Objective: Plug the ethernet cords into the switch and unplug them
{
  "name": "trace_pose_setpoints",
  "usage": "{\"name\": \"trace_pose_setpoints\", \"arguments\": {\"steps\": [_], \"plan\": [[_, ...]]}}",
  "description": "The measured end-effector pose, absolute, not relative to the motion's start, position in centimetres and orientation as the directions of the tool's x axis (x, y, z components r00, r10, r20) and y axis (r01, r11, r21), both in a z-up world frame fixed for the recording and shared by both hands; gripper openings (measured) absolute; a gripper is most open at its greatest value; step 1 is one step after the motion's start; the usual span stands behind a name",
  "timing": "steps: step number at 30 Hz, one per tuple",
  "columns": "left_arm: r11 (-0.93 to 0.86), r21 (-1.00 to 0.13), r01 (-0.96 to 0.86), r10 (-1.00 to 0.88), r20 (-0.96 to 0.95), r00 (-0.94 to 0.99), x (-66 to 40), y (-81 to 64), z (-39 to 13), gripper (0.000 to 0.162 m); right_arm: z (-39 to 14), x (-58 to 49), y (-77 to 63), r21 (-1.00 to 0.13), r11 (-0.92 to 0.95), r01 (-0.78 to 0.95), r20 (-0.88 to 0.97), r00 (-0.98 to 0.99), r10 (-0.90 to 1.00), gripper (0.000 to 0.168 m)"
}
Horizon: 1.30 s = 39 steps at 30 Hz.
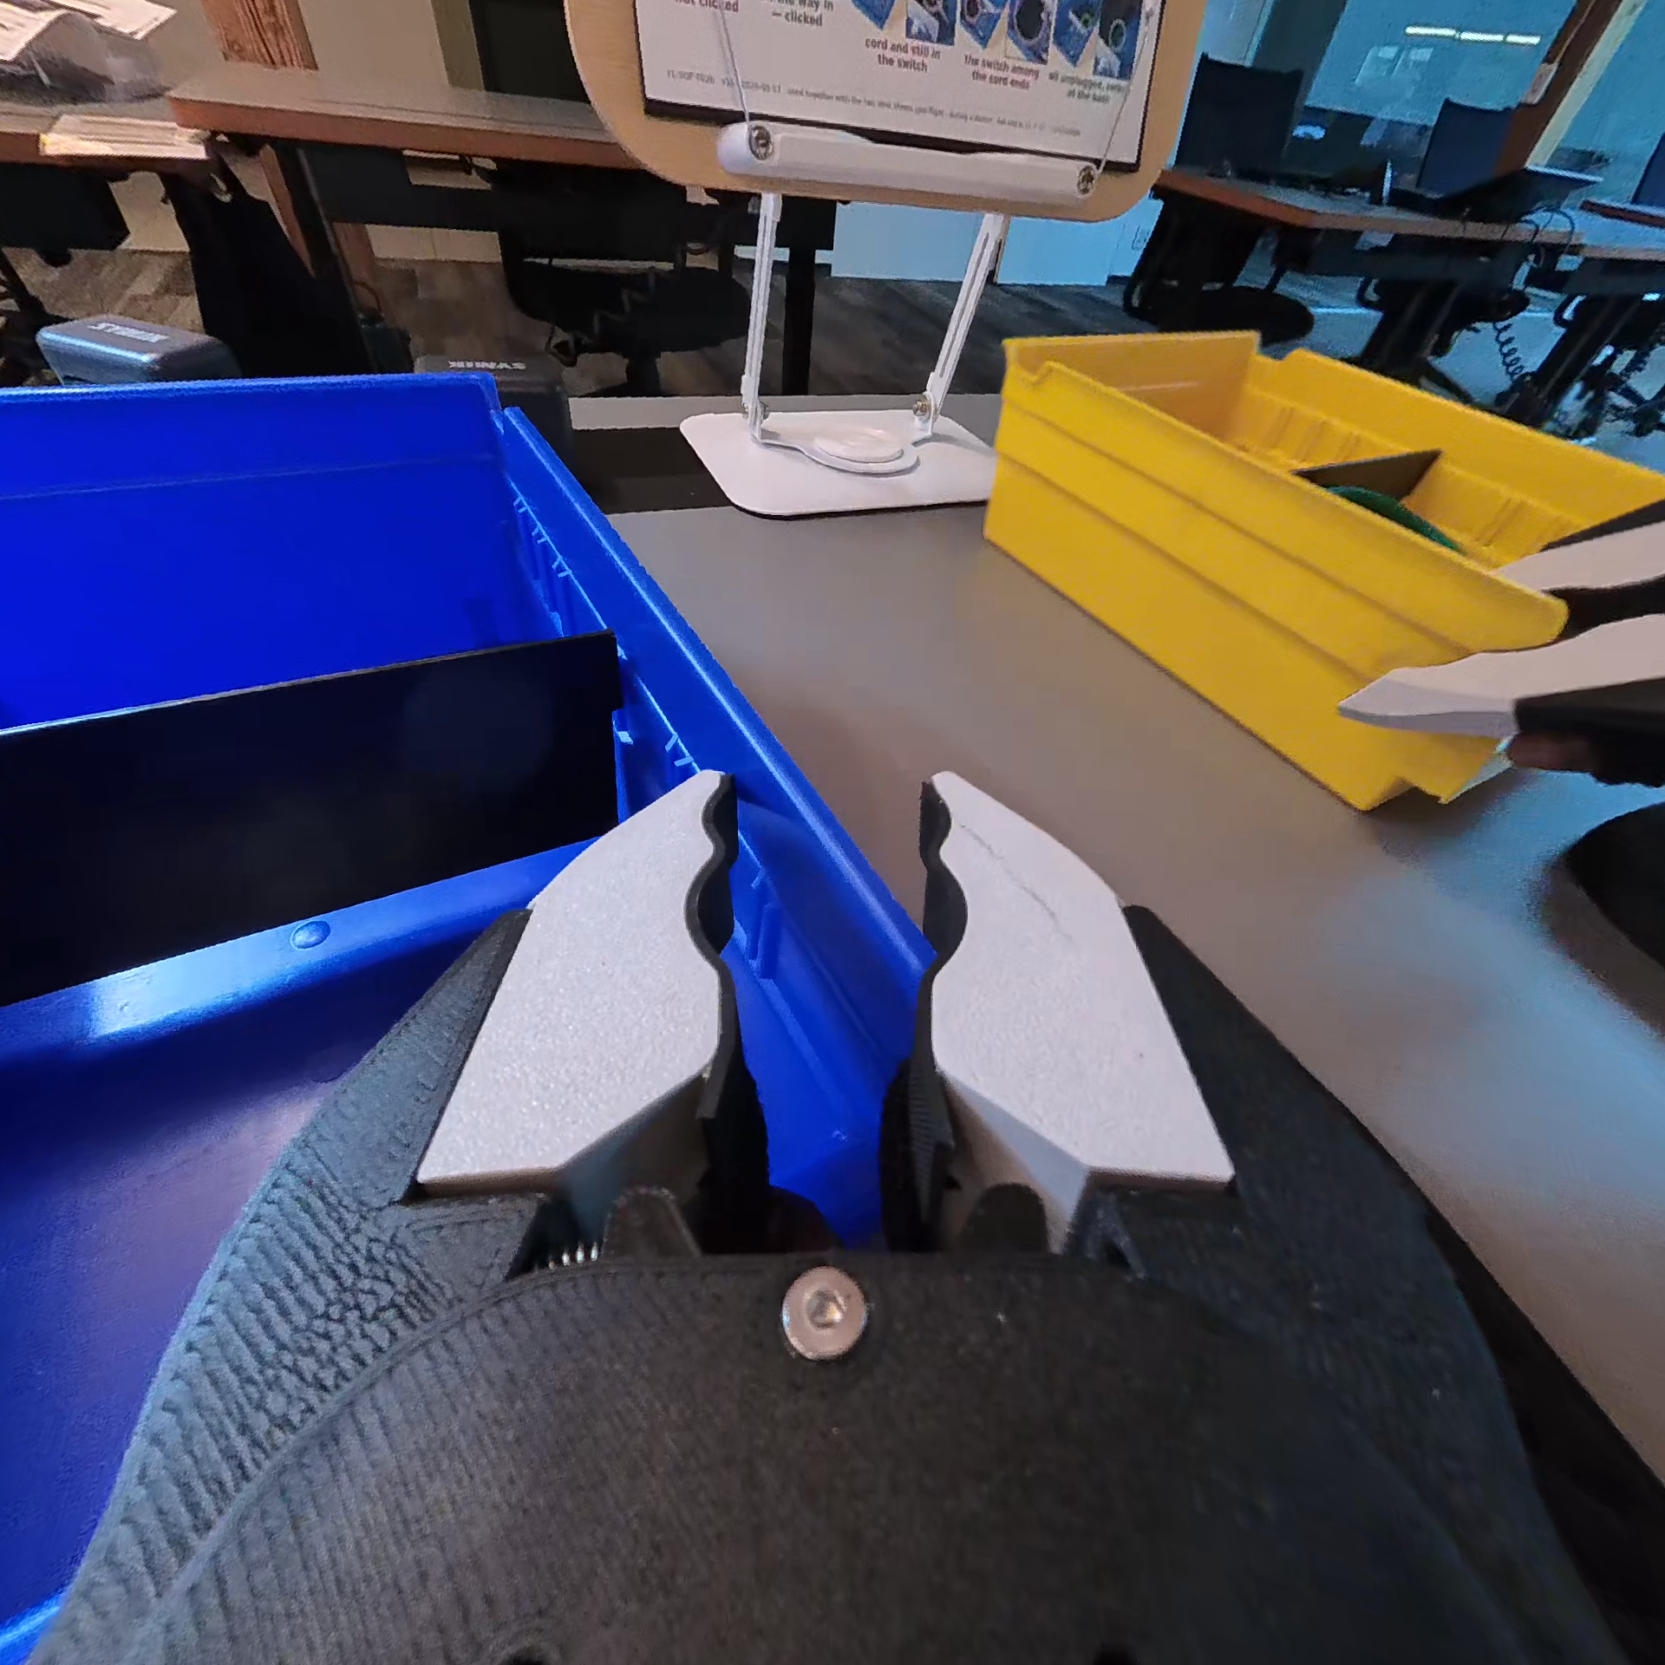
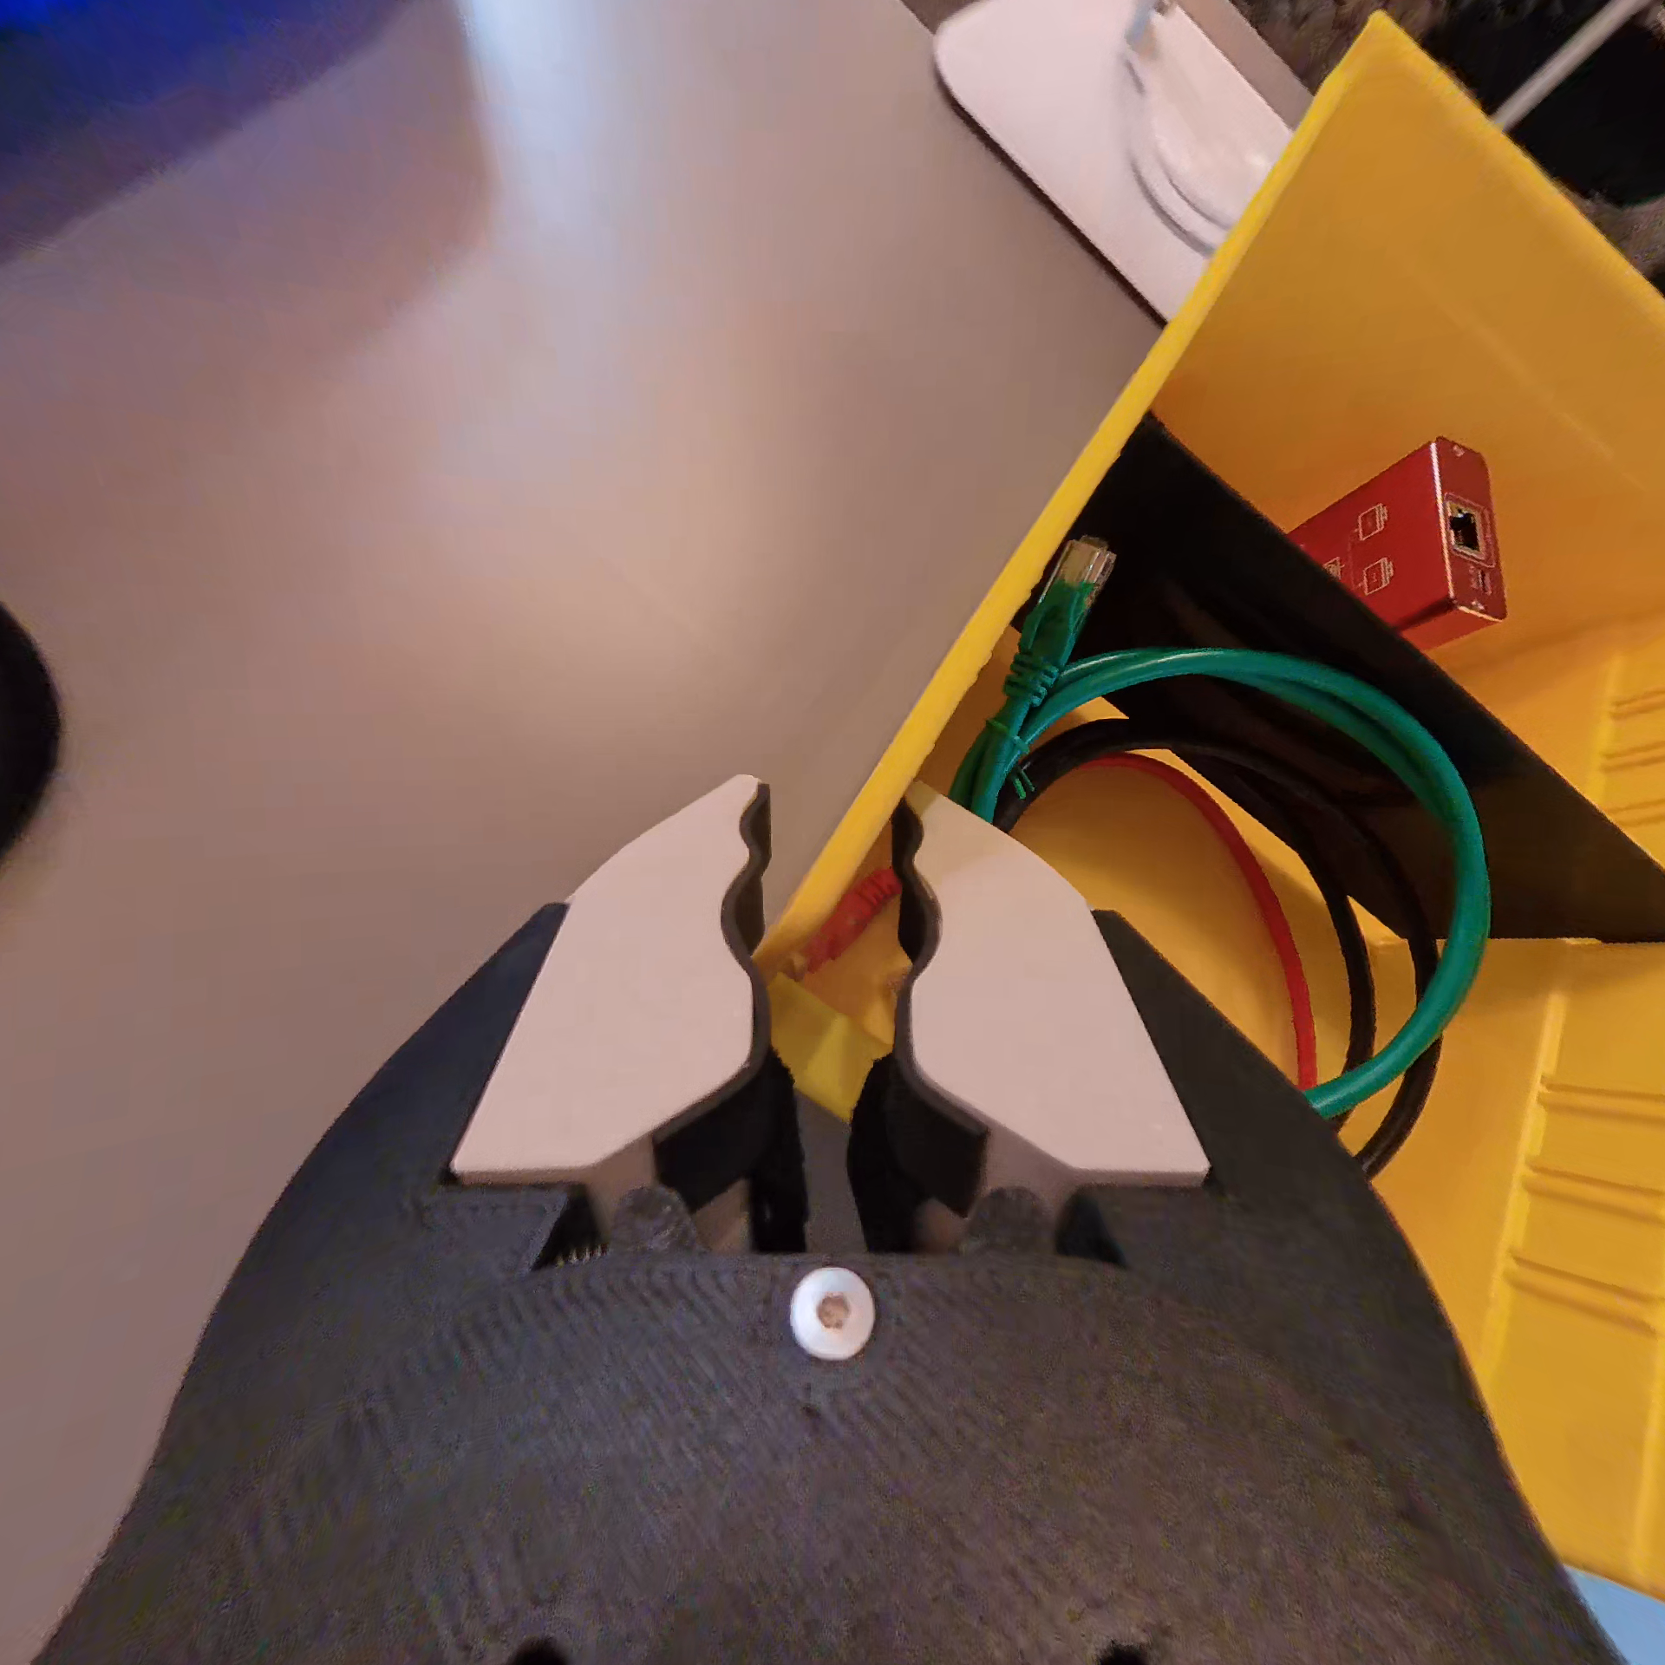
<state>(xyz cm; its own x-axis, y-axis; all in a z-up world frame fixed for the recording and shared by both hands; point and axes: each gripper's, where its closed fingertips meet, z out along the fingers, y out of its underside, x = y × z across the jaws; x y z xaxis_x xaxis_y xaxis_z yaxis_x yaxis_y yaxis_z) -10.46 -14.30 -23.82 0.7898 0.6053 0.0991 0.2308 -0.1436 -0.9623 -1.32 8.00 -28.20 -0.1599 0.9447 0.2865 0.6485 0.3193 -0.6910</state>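
In the right wrist view a yellow bin (image 2: 1532,1216) holds a coiled green ethernet cord (image 2: 1442,793), a red cord (image 2: 1270,910) and a black cord (image 2: 1351,910). The green cord's plug (image 2: 1077,577) points up along the bin wall. A small red switch (image 2: 1405,550) lies beyond a black divider (image 2: 1405,721). My right gripper (image 2: 833,806) is open and empty, straddling the bin's near wall just above the red cord's plug (image 2: 856,910). My left gripper (image 1: 829,797) is open and empty over the right wall of a blue bin (image 1: 270,541).
The blue bin has a black divider (image 1: 306,775). A white stand (image 1: 847,459) holding an instruction sheet stands at the back of the grey table (image 1: 1036,721). The yellow bin (image 1: 1216,559) sits right of it, with my right gripper (image 1: 1423,641) at its near end. One gripper's finger ends stand about 25 cm off the other's.
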Motion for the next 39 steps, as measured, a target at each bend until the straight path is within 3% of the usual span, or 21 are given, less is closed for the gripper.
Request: {"name": "trace_pose_setpoints", "arguments": {"steps": [10,16,21,28,31,35,39], "plan": [[-0.083,-0.966,0.246,0.592,0.151,0.791,-10.8,-13.7,-23.6,0.042,-28.1,-5.9,-1.5,-0.695,0.449,0.562,0.286,-0.356,0.889,0.03],[-0.021,-0.991,0.135,0.552,0.101,0.827,-10.0,-16.8,-18.7,0.047,-28.1,-7.7,-5.7,-0.698,0.493,0.52,0.283,-0.432,0.856,0.033],[-0.057,-0.996,0.072,0.74,0.006,0.673,-13.2,-25.7,-17.0,0.047,-28.1,-8.6,-8.8,-0.707,0.515,0.485,0.273,-0.484,0.831,0.04],[-0.079,-0.983,0.164,0.889,0.005,0.459,-16.8,-35.7,-20.0,0.05,-28.1,-9.3,-11.8,-0.732,0.524,0.435,0.25,-0.545,0.801,0.048],[-0.061,-0.973,0.221,0.871,0.056,0.489,-17.2,-36.2,-21.9,0.056,-27.1,-8.7,-13.0,-0.793,0.47,0.388,0.189,-0.576,0.795,0.051],[-0.027,-0.967,0.252,0.849,0.111,0.516,-17.8,-35.5,-23.6,0.06,-22.0,-7.7,-14.6,-0.956,0.212,0.204,0.079,-0.513,0.855,0.072],[-0.027,-0.969,0.246,0.826,0.117,0.552,-18.2,-33.8,-24.7,0.06,-20.0,-6.0,-17.4,-0.978,0.206,0.01,0.176,-0.482,0.858,0.063]]}}
